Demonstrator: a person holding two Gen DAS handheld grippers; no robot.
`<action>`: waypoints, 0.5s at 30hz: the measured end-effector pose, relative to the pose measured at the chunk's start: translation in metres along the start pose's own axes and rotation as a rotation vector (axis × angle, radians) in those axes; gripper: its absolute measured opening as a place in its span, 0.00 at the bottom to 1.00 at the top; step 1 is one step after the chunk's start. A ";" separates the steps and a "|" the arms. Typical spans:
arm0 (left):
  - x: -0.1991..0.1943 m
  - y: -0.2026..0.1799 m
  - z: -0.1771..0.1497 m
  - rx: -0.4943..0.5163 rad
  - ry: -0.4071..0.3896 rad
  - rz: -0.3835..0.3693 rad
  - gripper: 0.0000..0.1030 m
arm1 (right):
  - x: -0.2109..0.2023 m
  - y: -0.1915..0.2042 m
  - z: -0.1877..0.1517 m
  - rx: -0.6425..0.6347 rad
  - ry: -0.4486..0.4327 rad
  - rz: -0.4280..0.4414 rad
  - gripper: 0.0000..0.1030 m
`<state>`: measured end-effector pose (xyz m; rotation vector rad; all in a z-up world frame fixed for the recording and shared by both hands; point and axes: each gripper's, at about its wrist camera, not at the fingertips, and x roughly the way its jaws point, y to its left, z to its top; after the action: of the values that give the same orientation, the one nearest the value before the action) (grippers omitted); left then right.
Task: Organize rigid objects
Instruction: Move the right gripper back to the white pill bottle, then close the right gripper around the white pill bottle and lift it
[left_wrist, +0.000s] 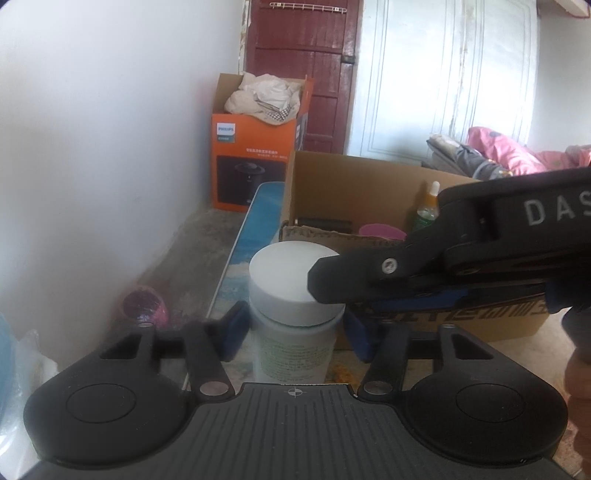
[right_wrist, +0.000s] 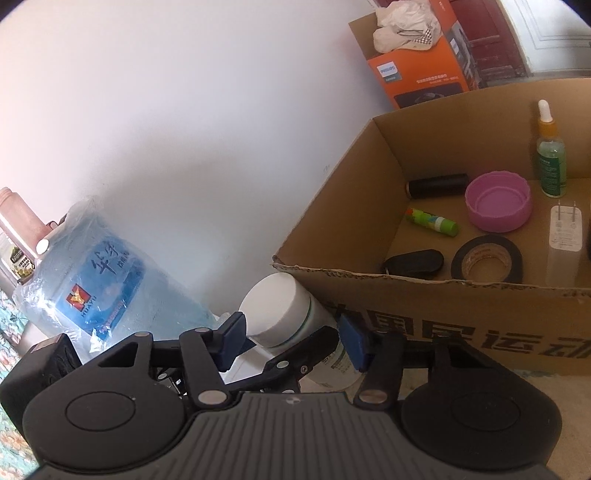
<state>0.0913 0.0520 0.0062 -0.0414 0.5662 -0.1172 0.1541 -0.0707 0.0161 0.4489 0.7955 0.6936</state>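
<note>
Jar (right_wrist: 273, 314) before box (right_wrist: 443, 295) (touching)

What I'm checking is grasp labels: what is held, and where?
The white-capped bottle stands between the left fingers just below its cap; the right fingers flank the cap; firm contact cannot be told.

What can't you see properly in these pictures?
- White bottle: label print blurred in the left wrist view; lower body hidden by the left tool in the right wrist view.
- Cardboard box: right part cut off by the right wrist frame edge.
- White charger: print too small.
- Whether either tool's pads press the bottle: unclear.
</note>
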 end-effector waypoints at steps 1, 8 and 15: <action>0.000 0.001 0.000 -0.008 0.000 -0.004 0.53 | 0.003 0.001 0.000 0.001 0.007 0.004 0.55; -0.004 -0.004 0.000 -0.027 0.012 -0.048 0.52 | -0.007 -0.003 -0.003 0.012 0.014 0.012 0.52; -0.012 -0.027 -0.002 0.001 0.020 -0.114 0.52 | -0.040 -0.012 -0.013 0.020 -0.006 -0.012 0.52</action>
<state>0.0775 0.0271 0.0132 -0.0714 0.5840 -0.2290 0.1291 -0.1060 0.0199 0.4641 0.7993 0.6733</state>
